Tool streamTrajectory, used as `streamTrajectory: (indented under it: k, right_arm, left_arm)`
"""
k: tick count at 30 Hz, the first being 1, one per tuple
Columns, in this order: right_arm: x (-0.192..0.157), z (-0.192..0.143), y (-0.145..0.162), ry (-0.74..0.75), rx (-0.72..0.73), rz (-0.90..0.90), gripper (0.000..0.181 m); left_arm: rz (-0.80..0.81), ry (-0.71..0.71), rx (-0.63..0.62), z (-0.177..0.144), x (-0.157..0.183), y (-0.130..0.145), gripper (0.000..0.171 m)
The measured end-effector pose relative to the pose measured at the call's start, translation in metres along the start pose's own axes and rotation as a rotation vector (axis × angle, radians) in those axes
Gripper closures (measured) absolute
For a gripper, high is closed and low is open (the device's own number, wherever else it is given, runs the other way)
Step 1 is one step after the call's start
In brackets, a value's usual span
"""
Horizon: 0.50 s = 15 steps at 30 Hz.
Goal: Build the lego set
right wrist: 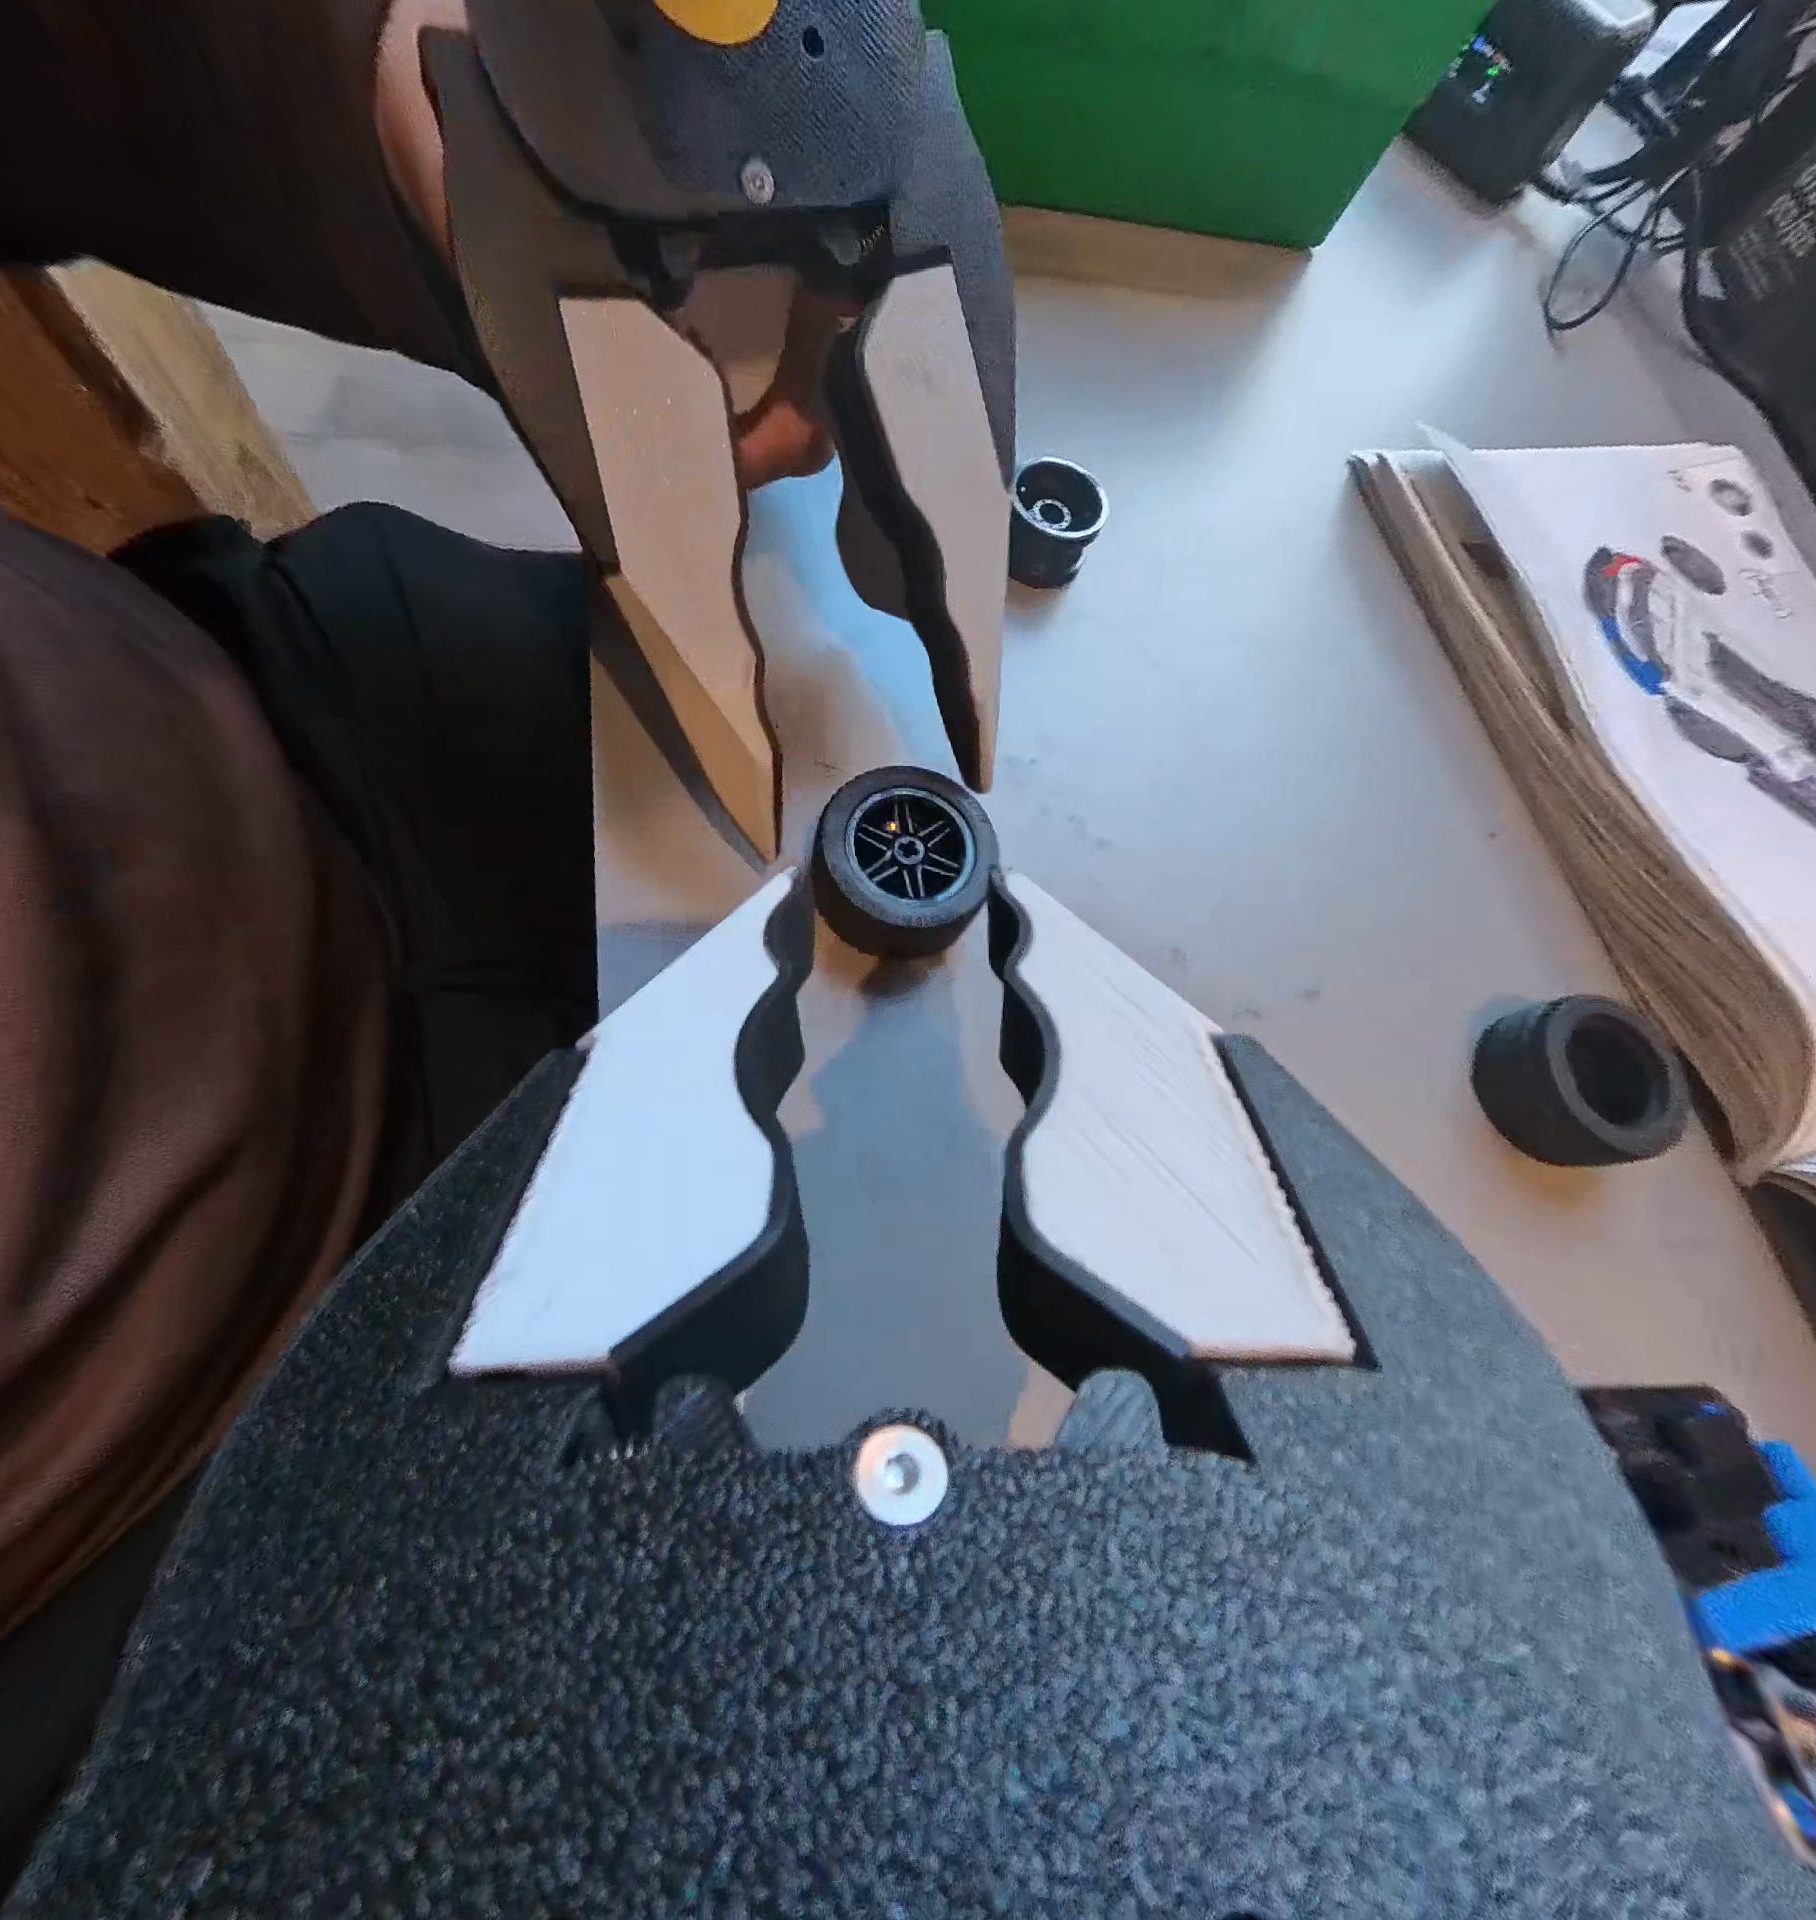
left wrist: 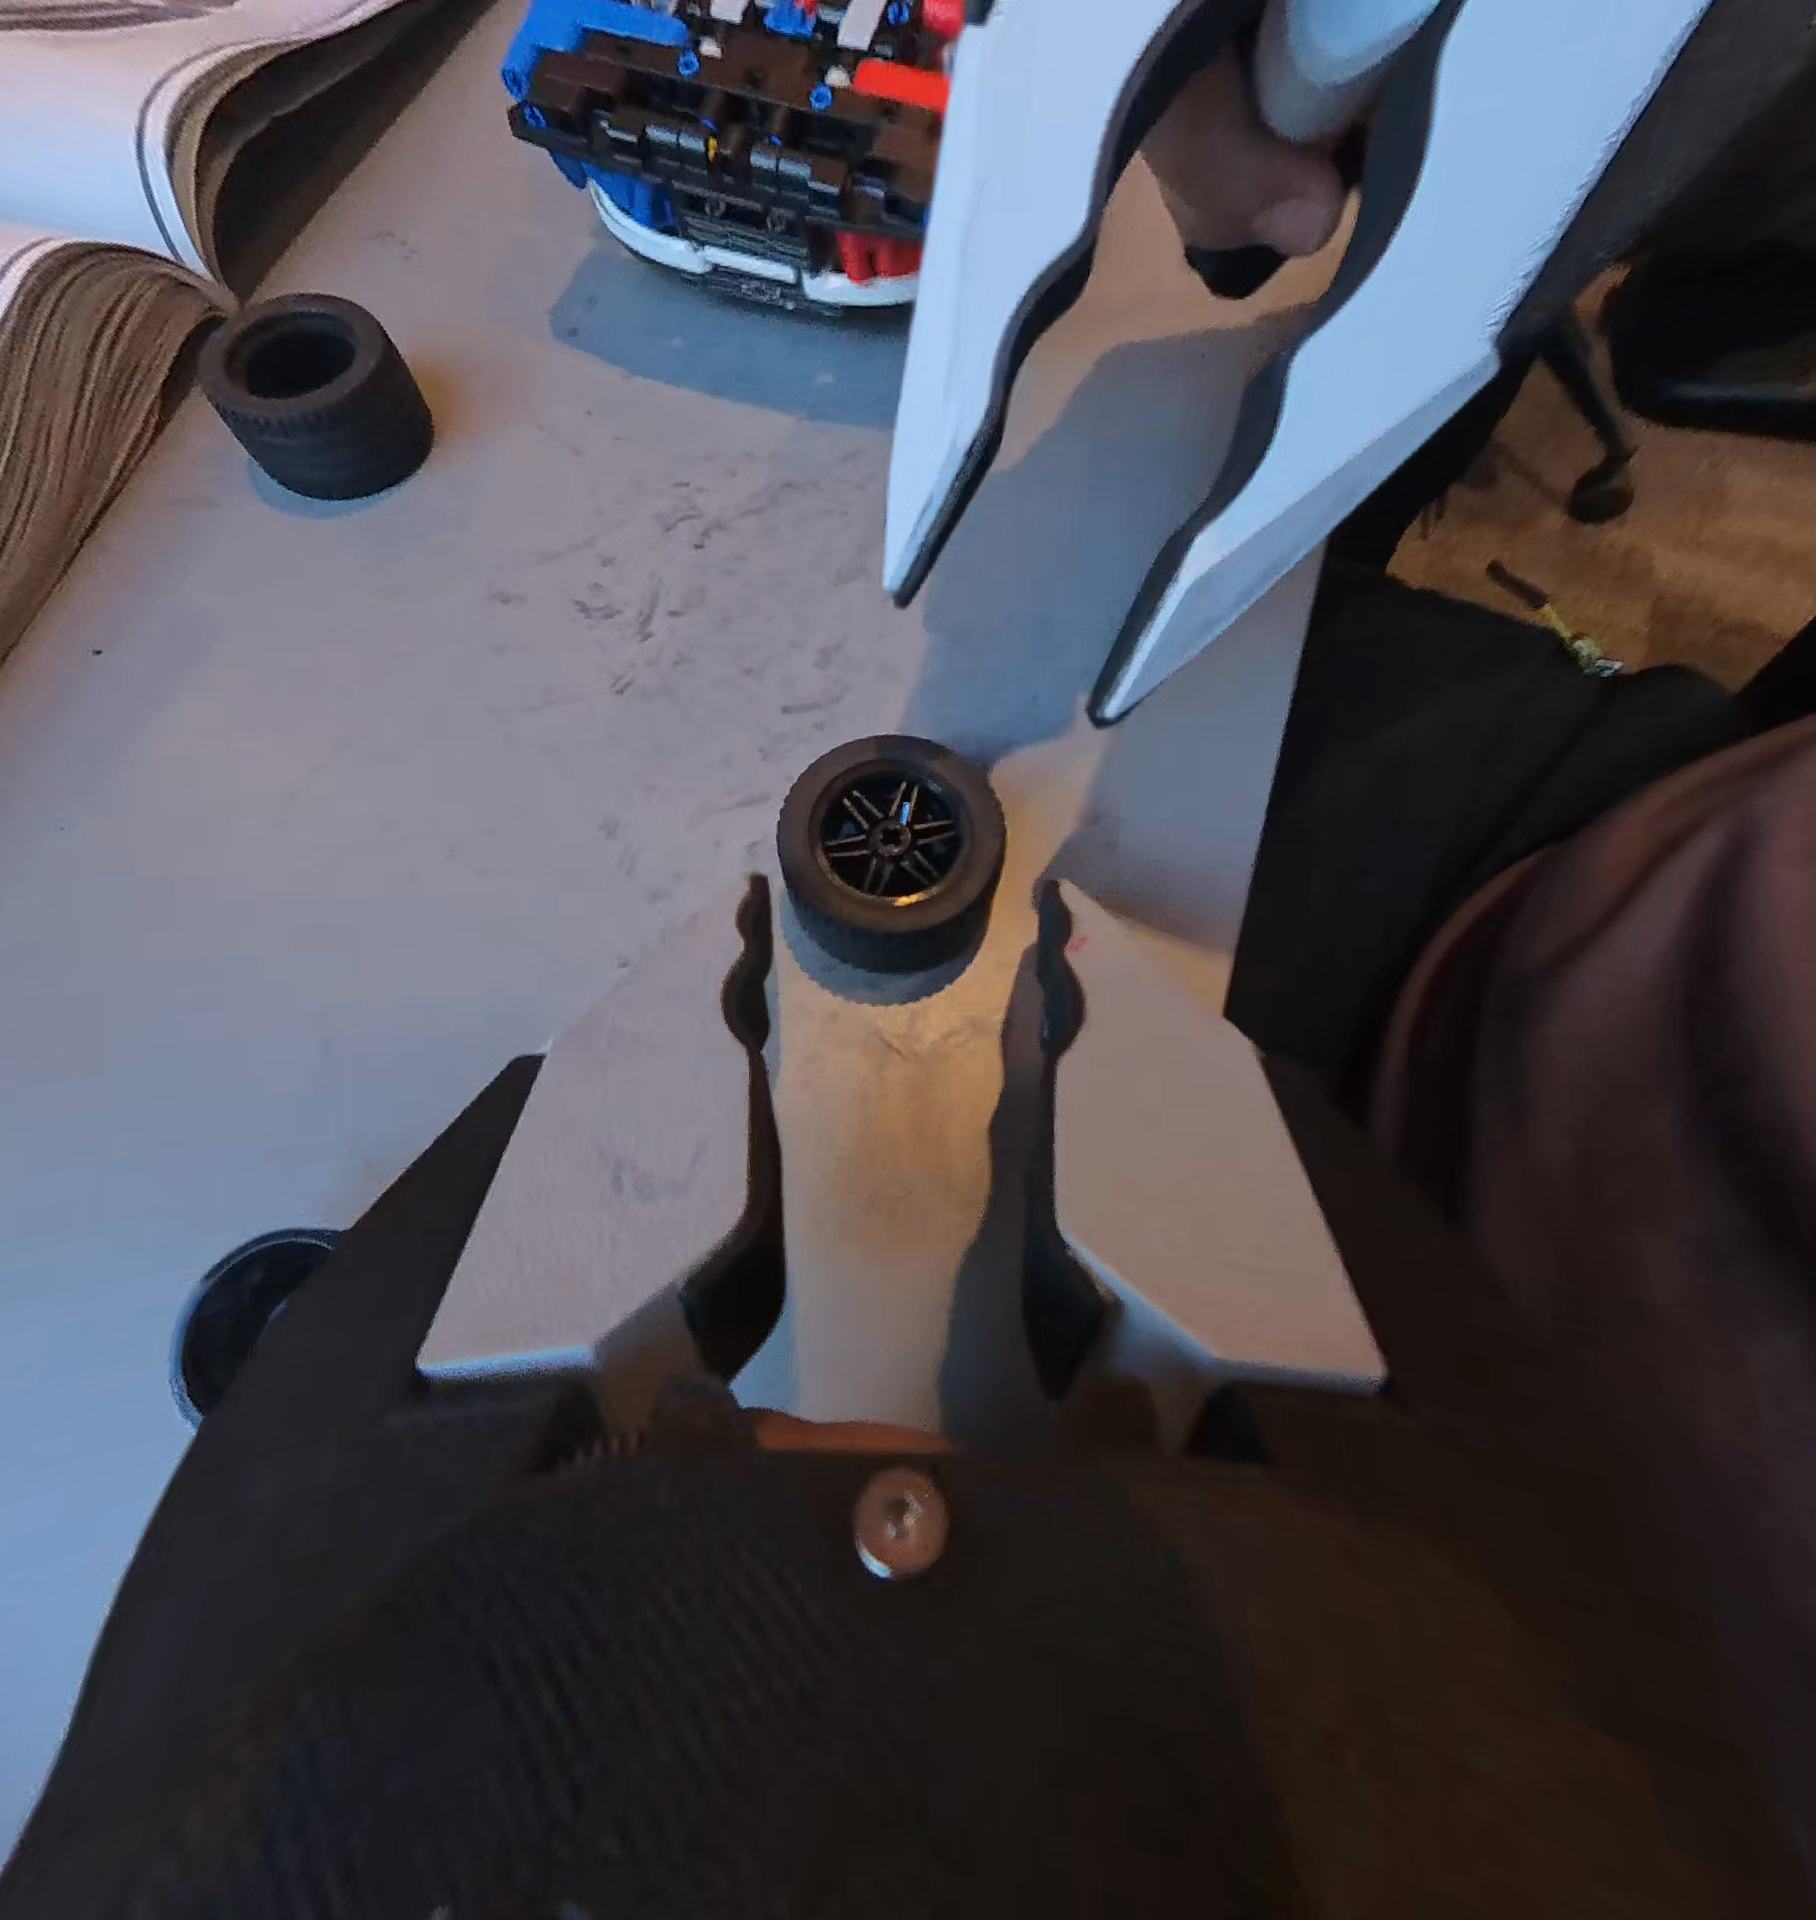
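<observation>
A black wheel (left wrist: 891, 847) with a tyre on its spoked rim lies flat on the grey table, spokes up; it also shows in the right wrist view (right wrist: 899, 873). My left gripper (left wrist: 904, 894) is open, with its tips either side of the wheel's near edge. My right gripper (right wrist: 893, 883) is open and comes in from the opposite side, with its tips flanking the wheel from a little above. Each gripper also shows in the other's view: the right gripper (left wrist: 999, 655) and the left gripper (right wrist: 873, 816). The partly built car model (left wrist: 738, 145) stands further back.
A loose black tyre (left wrist: 317, 395) (right wrist: 1579, 1081) lies beside the open instruction book (left wrist: 52, 312) (right wrist: 1714, 727). A bare black rim (right wrist: 1055, 520) stands behind my left gripper. A green box (right wrist: 1195, 104) is at the far side. The table edge (left wrist: 1268, 831) and a person's dark clothing are close by. Across from one pair of fingers to the other is roughly 4 cm.
</observation>
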State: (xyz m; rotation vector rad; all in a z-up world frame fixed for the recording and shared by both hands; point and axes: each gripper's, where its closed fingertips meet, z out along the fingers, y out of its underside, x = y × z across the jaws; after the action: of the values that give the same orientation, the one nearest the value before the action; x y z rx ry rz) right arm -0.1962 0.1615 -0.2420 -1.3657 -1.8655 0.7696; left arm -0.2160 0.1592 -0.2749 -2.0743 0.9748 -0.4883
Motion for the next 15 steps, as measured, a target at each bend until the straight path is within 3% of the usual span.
streamTrajectory:
  k: [3,5,8,11,15]
  right_arm:
    - [-0.008,0.016,0.006,-0.083,-0.024,0.07,0.151]
    - [-0.004,0.027,0.017,-0.039,-0.092,0.057,0.155]
    - [0.006,0.027,0.005,0.024,-0.042,0.072,0.142]
    - [0.004,0.028,0.009,0.007,-0.066,0.086,0.127]
    - [-0.007,0.027,0.018,-0.004,-0.097,0.018,0.137]
  left_arm:
    - [0.036,-0.021,-0.053,0.007,-0.003,0.005,0.131]
    - [0.071,-0.028,-0.074,0.01,-0.004,0.006,0.133]
    - [0.122,-0.001,-0.062,0.01,-0.002,0.004,0.134]
    - [0.305,0.013,-0.028,0.007,0.001,0.0,0.134]
    - [0.467,-0.008,-0.025,0.007,0.002,0.002,0.134]
